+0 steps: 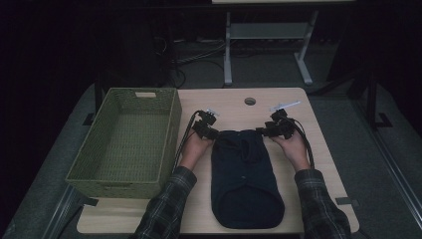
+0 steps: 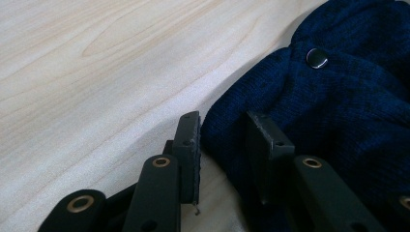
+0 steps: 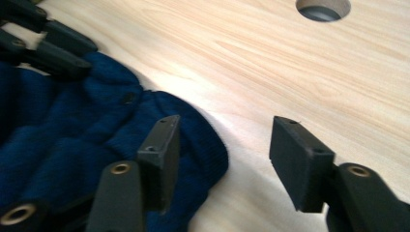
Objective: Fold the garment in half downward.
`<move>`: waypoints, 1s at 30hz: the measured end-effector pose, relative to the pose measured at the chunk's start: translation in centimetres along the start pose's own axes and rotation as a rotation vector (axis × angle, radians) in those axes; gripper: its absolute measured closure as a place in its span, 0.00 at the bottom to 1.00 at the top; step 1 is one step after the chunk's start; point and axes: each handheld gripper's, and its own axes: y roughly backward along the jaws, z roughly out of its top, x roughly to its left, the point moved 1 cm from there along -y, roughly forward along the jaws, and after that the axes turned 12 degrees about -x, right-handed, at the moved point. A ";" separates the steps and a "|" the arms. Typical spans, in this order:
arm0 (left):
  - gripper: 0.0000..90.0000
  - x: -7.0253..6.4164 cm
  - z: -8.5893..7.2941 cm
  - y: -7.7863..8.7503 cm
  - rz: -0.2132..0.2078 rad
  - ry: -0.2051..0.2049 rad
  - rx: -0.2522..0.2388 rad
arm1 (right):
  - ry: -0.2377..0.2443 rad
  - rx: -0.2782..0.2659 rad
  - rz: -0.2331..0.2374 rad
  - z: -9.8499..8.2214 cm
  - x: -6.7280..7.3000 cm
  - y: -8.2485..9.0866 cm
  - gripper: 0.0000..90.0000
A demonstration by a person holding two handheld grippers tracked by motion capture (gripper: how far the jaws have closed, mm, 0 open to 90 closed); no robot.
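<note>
A dark blue knitted garment [image 1: 246, 177] lies flat on the light wooden surface [image 1: 328, 164], its far end between the two hands, its near end close to the surface's front edge. The left gripper [image 1: 213, 132] sits at the garment's far left corner; in the left gripper view its jaws straddle the folded edge of the knit [image 2: 338, 111], one pad on the bare wood side and the other on the cloth (whether the pads actually press the fabric, I cannot tell). The right gripper [image 1: 262, 131] is at the far right corner, its jaws released and standing apart: one jaw rests over the garment's rounded edge [image 3: 96, 159], the other over bare wood. A green woven basket [image 1: 171, 129] stands just left of the left hand [image 1: 195, 148].
</note>
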 end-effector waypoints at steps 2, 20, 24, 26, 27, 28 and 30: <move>0.76 0.0 0.0 0.0 -0.007 0.002 -0.003 | -0.012 0.010 0.005 -0.3 -0.3 -0.5 0.53; 0.87 0.2 -0.1 -0.1 -0.044 0.030 -0.005 | -0.024 0.097 0.076 -1.5 -0.1 -2.2 0.82; 0.89 0.2 0.0 -0.1 -0.042 0.024 0.002 | -0.013 0.107 0.067 -1.4 0.2 -2.2 0.88; 0.90 -0.1 0.1 -0.1 -0.026 0.003 0.004 | 0.008 0.111 0.049 -1.3 0.6 -2.2 0.89; 0.91 -0.2 0.2 -0.1 -0.014 -0.003 0.005 | 0.031 0.114 0.032 -1.2 0.8 -2.2 0.90; 0.91 -0.3 0.3 -0.1 -0.002 -0.021 0.013 | 0.052 0.119 0.016 -1.1 1.0 -2.2 0.90; 0.91 -0.4 0.6 -0.2 0.021 -0.023 0.015 | 0.061 0.130 -0.007 -0.8 1.1 -2.2 0.91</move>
